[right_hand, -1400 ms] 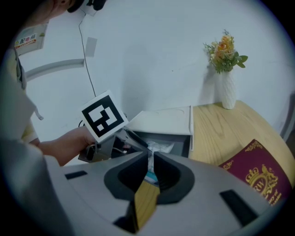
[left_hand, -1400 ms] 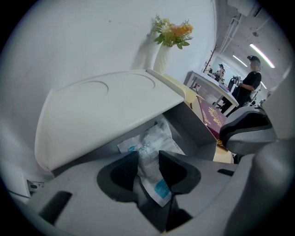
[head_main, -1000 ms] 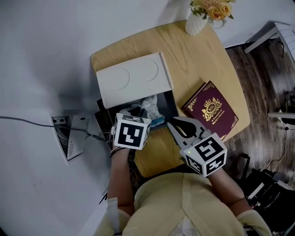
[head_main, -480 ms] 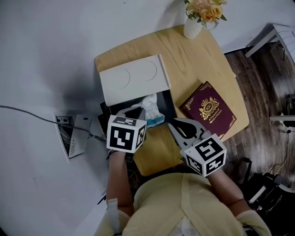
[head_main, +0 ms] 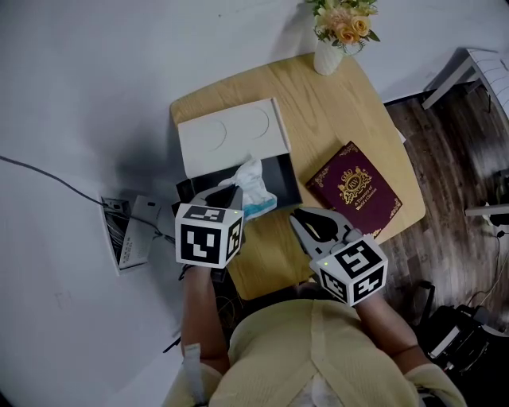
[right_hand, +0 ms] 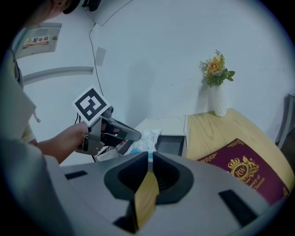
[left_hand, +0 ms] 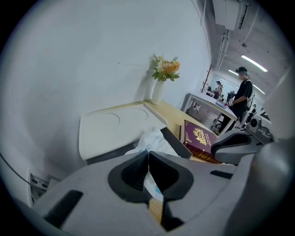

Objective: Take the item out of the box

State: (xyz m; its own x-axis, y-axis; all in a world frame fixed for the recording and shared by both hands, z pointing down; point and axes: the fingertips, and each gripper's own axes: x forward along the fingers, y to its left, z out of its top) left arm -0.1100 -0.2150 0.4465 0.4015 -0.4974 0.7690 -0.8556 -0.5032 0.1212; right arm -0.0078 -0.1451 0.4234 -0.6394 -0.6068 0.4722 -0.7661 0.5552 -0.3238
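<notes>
And there's the crinkled white packet (head_main: 253, 184), a flash of blue print at its lower end, standing up out of the open black box (head_main: 280, 173) at the left edge of the bench (head_main: 334, 103). Its top is clear of the box rim, while its lower end sits by the box's near wall. The left tool (head_main: 231, 193) has it: jaws pressed together on the wrapper. In the left gripper view the crumpled film (left_hand: 152, 143) bunches up right past the closed tips. That tool angles down and forward from the near-left, its marker cube facing up, with a bare forearm running back to the body. From the right gripper view you can see the left hand (right_hand: 64, 143) wrapped around the handle, knuckles out. The box's white lid (head_main: 231, 135) is swung open towards the far-left corner, showing two shallow round recesses. Over on the other side, the right tool (head_main: 298, 219) hovers above the near edge, tilted gently down and aimed at the box. Its jaws are drawn in to a thin slit with nothing between them, only bench wood showing through. A maroon book (head_main: 354, 188) with a gold crest lies at the right edge. A white vase (head_main: 328, 56) of yellow flowers (head_main: 342, 20) stands at the far edge.
</notes>
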